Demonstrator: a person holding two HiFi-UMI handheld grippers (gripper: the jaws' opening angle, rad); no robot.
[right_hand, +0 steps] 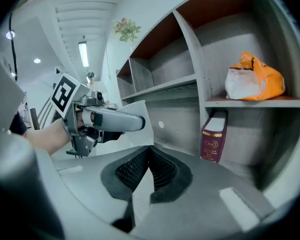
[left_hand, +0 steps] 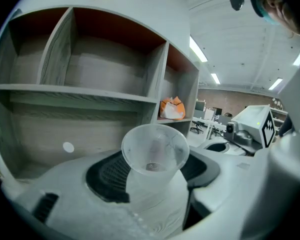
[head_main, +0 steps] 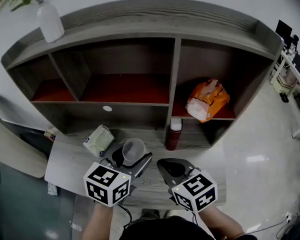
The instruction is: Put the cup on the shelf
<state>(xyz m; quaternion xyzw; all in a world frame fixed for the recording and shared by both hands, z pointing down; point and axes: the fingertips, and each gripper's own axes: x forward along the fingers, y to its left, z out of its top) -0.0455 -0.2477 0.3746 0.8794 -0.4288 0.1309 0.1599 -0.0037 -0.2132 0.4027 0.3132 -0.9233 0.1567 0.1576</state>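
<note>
In the head view, a translucent cup is pinched upright in the left claw, whose jaws are spread about as wide as the cup's body. The cup is carried over the grey counter, in front of the lower edge of the shelf, and is not yet in any compartment. A pale tissue pack lies on the counter at ten o'clock from the cup. The right claw is seen at three o'clock from the cup, just beside it, with its jaws pressed together. A maroon box stands upright at twelve o'clock from the right claw, against the shelf's divider. An orange bag is lodged in the right-hand compartment above it. A white vase is set on the shelf's top at the left end.

In the left gripper view, the cup is seen between the two dark pads, which are pressed on its sides; its open mouth is turned up and slightly toward the camera. The shelf's empty compartments fill the background from nine to one o'clock.

In the right gripper view, the ribbed pads are closed tip to tip, and nothing is held between them. The maroon box is seen at two o'clock from the tips, with the orange bag on the board above it.
</note>
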